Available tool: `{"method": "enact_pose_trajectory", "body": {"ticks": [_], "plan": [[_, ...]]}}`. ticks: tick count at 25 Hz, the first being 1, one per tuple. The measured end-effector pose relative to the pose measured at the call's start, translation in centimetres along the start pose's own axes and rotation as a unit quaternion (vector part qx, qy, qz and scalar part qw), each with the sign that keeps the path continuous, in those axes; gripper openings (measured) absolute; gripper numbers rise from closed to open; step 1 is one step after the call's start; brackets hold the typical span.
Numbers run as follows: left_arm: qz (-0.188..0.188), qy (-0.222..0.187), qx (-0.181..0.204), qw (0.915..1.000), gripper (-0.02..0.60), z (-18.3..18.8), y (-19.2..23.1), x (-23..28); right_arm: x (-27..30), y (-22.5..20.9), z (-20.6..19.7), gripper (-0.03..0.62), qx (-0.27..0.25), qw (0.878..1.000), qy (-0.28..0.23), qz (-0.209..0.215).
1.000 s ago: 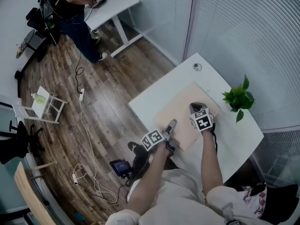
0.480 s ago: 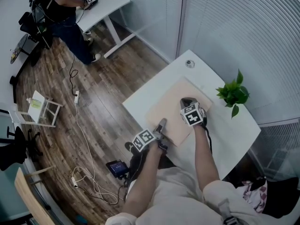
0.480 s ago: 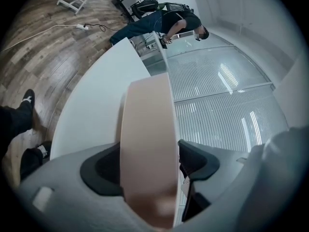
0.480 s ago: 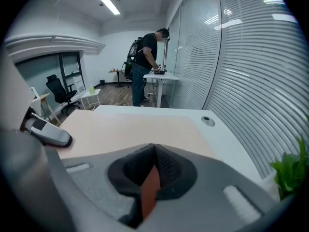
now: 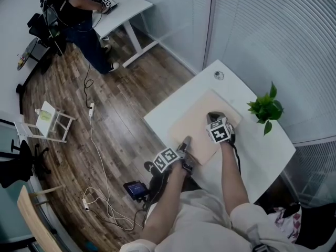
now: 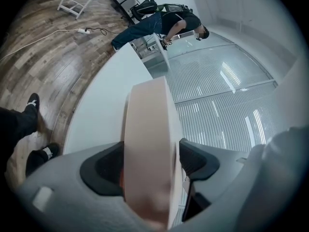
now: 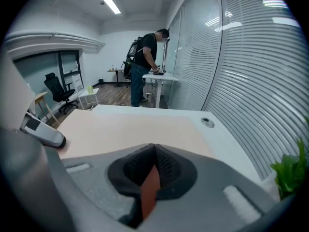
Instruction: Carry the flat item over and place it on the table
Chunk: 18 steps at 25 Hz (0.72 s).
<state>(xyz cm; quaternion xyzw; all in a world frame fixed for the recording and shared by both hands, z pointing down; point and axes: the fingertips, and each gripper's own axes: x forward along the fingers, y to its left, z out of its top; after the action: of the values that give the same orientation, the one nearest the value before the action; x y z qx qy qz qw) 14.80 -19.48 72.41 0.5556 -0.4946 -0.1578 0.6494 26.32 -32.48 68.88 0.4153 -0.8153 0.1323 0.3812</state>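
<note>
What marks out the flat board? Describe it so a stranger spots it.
Find the white table by the slatted glass wall. Across it is a wide, thin beige board, gripped by the left gripper and right gripper. Unlike the leafy green plant and small round grommet nearby, it is flat and tan.

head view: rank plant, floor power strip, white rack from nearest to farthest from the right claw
1. plant, just right of the right claw
2. power strip, left, on the floor
3. white rack, farther left
</note>
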Motion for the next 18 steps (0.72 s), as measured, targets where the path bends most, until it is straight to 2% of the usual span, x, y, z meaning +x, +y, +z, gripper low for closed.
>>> {"method": "enact_pose_trajectory", "body": {"ticks": [3,8,12,14,15,16,18], "plan": [[0.010,0.002,0.009,0.9999,0.339,0.2,0.3,-0.7,0.2,0.1,-0.1,0.002,0.013,1.000,0.005,-0.009],[0.012,-0.005,0.050,0.9987,0.339,1.5,-0.4,-1.4,0.7,0.2,0.6,0.002,0.014,1.000,0.001,-0.020],[0.013,-0.010,0.133,0.9909,0.339,2.0,-1.9,-1.2,0.9,-0.2,0.5,0.002,0.015,0.999,-0.003,-0.029],[0.023,-0.016,0.199,0.9795,0.339,2.1,-2.5,-1.2,1.1,-0.4,0.4,0.002,0.018,0.999,-0.004,-0.030],[0.031,-0.021,0.240,0.9700,0.339,2.2,-2.8,-1.3,1.2,-0.5,0.3,0.002,0.018,0.999,-0.004,-0.031],[0.040,-0.027,0.286,0.9571,0.339,2.3,-3.2,-1.4,1.2,-0.5,0.3,0.002,0.018,0.999,-0.003,-0.032],[0.052,-0.040,0.386,0.9204,0.336,2.2,-4.2,-1.8,1.1,-0.5,0.2,0.002,0.019,0.999,-0.002,-0.034]]}}
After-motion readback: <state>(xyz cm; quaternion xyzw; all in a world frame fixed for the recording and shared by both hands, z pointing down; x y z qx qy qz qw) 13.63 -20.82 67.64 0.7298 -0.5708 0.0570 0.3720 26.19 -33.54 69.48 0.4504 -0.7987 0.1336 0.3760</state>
